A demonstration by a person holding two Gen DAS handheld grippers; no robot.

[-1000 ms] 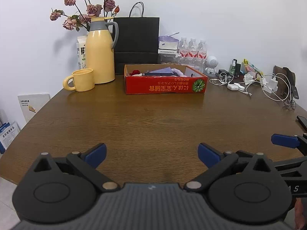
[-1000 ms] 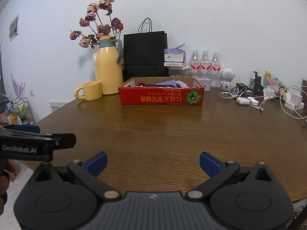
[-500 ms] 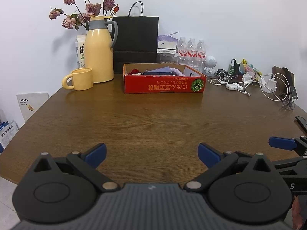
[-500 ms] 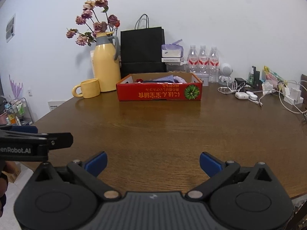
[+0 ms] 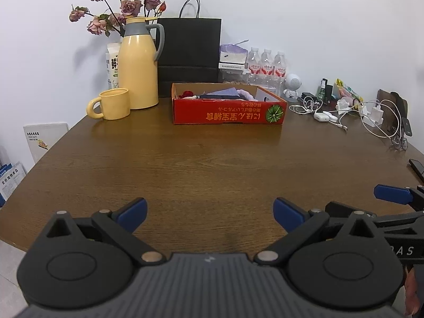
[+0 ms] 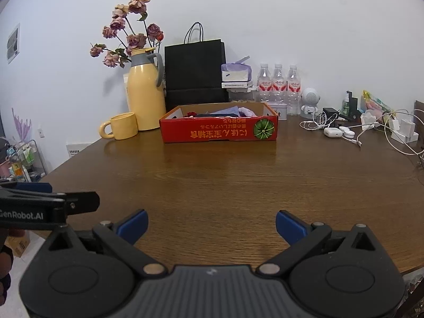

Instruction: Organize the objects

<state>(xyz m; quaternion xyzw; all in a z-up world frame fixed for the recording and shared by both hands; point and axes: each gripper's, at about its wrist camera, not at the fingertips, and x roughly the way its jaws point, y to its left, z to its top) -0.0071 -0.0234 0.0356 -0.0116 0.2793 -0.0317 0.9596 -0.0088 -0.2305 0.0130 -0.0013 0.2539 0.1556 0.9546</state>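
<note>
A shallow red cardboard box [image 5: 228, 112] [image 6: 218, 131] sits at the far middle of the brown wooden table [image 5: 201, 164] [image 6: 225, 180]. Inside it lie a dark red item, purple and dark cloth-like pieces and something pale pink. My left gripper [image 5: 210, 213] hovers open over the near edge, nothing between its blue pads. My right gripper [image 6: 211, 225] is open and empty too, beside the left one. Each gripper shows at the edge of the other's view.
A yellow mug [image 5: 112, 104] and yellow jug [image 5: 139, 63] with dried roses stand far left. A black paper bag [image 5: 189, 53], tissue pack and three water bottles [image 5: 266, 65] line the wall. Cables, chargers and an earbud case [image 5: 322, 115] clutter the far right. A phone [image 5: 417, 167] lies at the right edge.
Both grippers stayed open and nearly still. The right wrist view drifted slightly, so the box shifted a little in its frame.
</note>
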